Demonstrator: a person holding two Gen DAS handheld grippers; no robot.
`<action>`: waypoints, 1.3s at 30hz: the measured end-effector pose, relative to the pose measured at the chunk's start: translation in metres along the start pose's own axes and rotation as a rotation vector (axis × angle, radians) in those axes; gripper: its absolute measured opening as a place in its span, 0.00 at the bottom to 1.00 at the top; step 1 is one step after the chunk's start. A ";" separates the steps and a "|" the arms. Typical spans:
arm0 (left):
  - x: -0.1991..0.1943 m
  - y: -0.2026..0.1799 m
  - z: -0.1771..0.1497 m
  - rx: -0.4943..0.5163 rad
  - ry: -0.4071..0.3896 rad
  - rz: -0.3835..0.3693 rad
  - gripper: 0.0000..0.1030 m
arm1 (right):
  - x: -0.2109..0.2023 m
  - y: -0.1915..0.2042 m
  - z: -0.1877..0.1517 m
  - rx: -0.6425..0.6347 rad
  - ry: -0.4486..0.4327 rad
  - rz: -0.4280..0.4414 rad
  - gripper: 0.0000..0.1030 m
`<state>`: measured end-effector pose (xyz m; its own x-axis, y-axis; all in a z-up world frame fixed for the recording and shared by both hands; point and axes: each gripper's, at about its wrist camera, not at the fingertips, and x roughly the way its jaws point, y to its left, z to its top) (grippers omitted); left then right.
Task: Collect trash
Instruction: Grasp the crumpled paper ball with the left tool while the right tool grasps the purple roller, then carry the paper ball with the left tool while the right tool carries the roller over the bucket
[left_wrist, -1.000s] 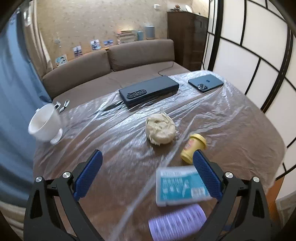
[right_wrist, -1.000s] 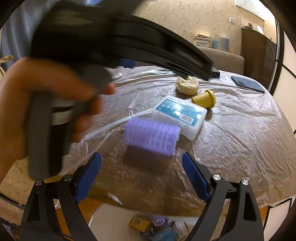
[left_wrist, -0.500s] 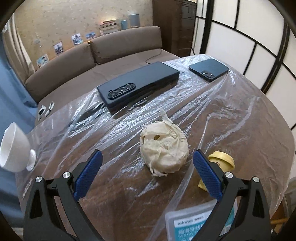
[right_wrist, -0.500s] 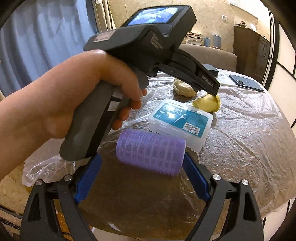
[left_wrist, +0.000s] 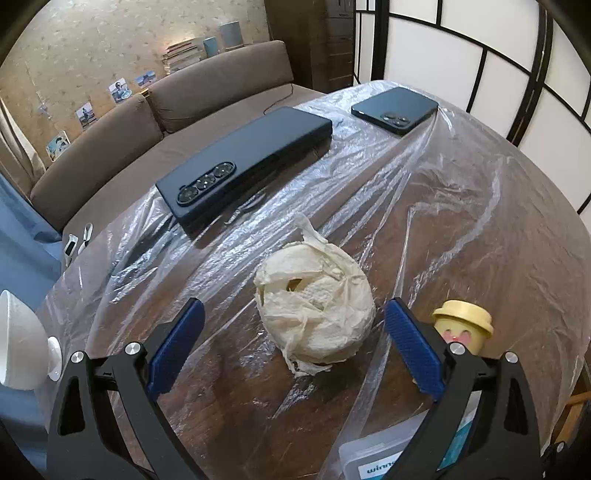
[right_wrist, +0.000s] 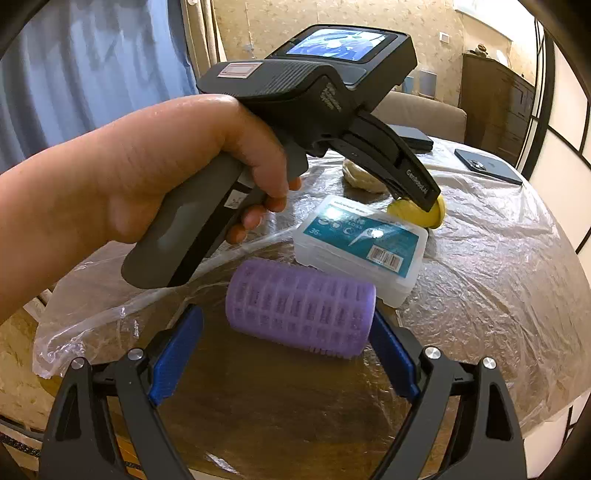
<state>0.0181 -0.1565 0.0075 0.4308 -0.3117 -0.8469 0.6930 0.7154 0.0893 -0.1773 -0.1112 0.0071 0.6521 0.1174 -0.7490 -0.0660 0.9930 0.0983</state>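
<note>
Crumpled paper wad (left_wrist: 316, 314), cream-coloured and roughly ball-shaped, sits on the plastic-covered table (left_wrist: 480, 236) just ahead of the left hand-held gripper (left_wrist: 293, 347), in line with the gap between its blue pads. It has no clear long axis; a twisted tail of paper sticks up from its far side, pointing away from the gripper, and a small hole opens in its top. The left gripper's jaws stand wide apart with nothing between them, and neither pad touches the wad.

To the right of that gripper's right finger stands a small yellow pot (left_wrist: 463, 326), upright, with a wider cap on top; what is in it cannot be told. Below it, mostly hidden behind the finger, is a clear lidded floss-pick box (left_wrist: 373, 461); the right wrist view shows it shut, teal label up, contents unreadable. At the far left a white bowl (left_wrist: 18, 343) shows tilted, its inside out of sight. Beyond the wad lie two dark phones, the nearer (left_wrist: 243, 162) and the farther (left_wrist: 395, 110), camera side up.

The right hand-held gripper (right_wrist: 288, 350) is likewise wide open and empty. A purple hair roller (right_wrist: 301, 304) lies on its side just ahead of its pads, long axis running across from one pad towards the other. Whether its right end meets the right pad cannot be told.

A person's hand (right_wrist: 177, 173) grips the left gripper's handle above the table.
</note>
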 end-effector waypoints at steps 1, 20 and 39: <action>0.001 0.001 0.001 -0.001 0.001 -0.002 0.96 | 0.001 -0.001 0.000 0.002 0.000 -0.003 0.84; -0.005 0.004 -0.001 -0.047 -0.020 -0.071 0.51 | 0.002 -0.015 -0.001 -0.011 0.009 0.006 0.67; -0.027 0.010 -0.011 -0.111 -0.049 -0.041 0.51 | -0.007 -0.031 -0.001 0.000 0.026 0.036 0.67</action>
<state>0.0073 -0.1346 0.0255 0.4332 -0.3703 -0.8217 0.6436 0.7653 -0.0055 -0.1803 -0.1433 0.0088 0.6295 0.1530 -0.7618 -0.0887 0.9882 0.1252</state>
